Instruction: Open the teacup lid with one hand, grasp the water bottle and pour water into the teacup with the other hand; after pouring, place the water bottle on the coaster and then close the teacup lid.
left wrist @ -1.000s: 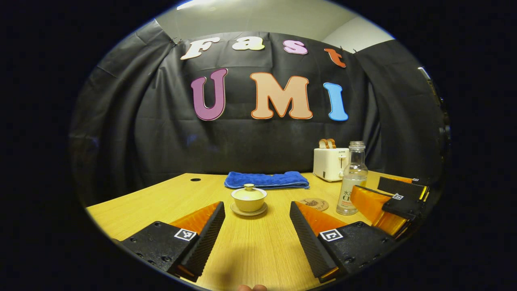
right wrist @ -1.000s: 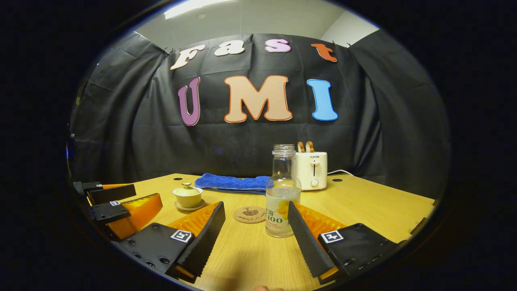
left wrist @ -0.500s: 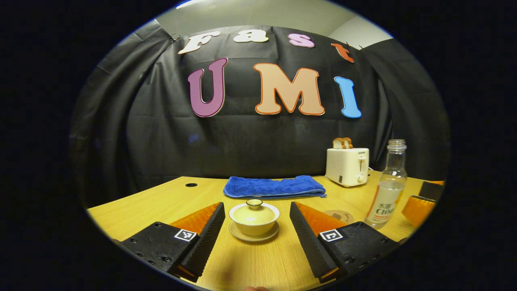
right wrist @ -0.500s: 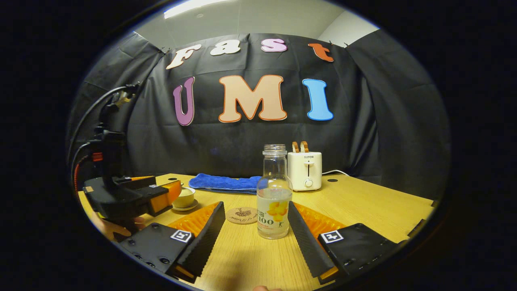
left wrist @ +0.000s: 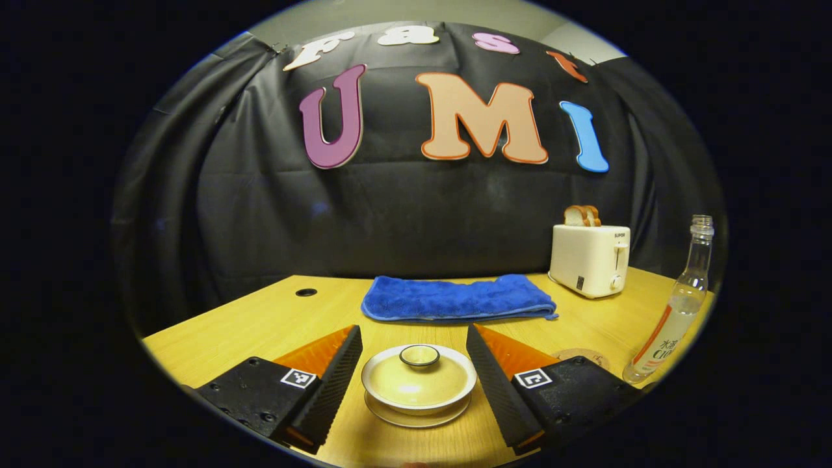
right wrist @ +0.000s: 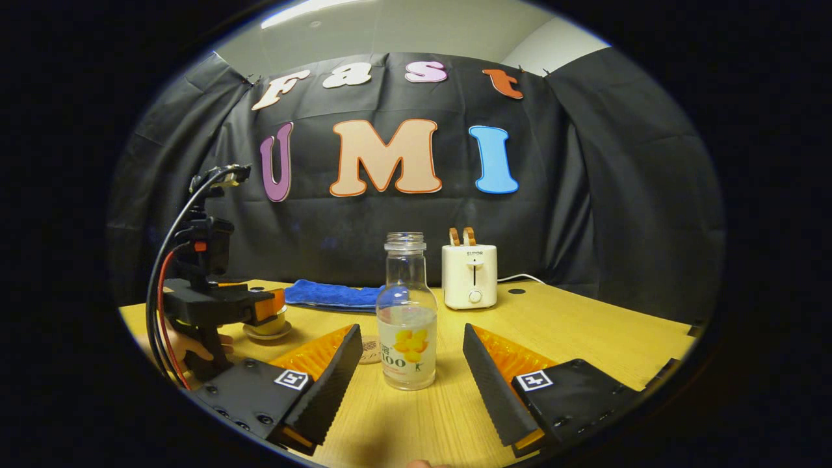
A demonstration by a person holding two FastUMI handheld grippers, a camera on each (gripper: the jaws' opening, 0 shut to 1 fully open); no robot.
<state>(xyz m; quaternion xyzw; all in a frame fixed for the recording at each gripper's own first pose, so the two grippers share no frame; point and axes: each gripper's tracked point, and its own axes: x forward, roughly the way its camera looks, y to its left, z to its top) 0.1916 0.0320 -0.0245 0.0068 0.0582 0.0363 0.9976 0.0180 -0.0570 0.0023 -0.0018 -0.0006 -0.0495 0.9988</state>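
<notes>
A: Where are you at with the tea job?

B: Right at the start. My left gripper (left wrist: pixel 414 370) has its fingers spread wide, one on each side of the teacup (left wrist: pixel 418 385). They are near the cup but I can't tell if they touch it. The lid (left wrist: pixel 419 379) is on the cup, with its little knob (left wrist: pixel 419 355) on top

A: And the other hand?

B: My right gripper (right wrist: pixel 412 374) is wide open too. The water bottle (right wrist: pixel 406 312) stands upright between its fingers, a bit farther off than the tips. It has no cap, and there is some water in it

A: Where is the coaster?

B: The coaster (right wrist: pixel 370 349) lies flat on the table (right wrist: pixel 585 331), just left of the bottle and a bit behind it. The teacup (right wrist: pixel 270 323) is farther left, by my other gripper (right wrist: pixel 221 305). A blue towel (left wrist: pixel 456 298) and a toaster (left wrist: pixel 590 259) sit at the far side

A: So what now?

B: I think the lid comes first. My fingers sit low, by the cup's body, so I guess I must lift them up to the knob and pinch it softly. The cup sits on a saucer (left wrist: pixel 416 416), so a bump could make it slide
</notes>
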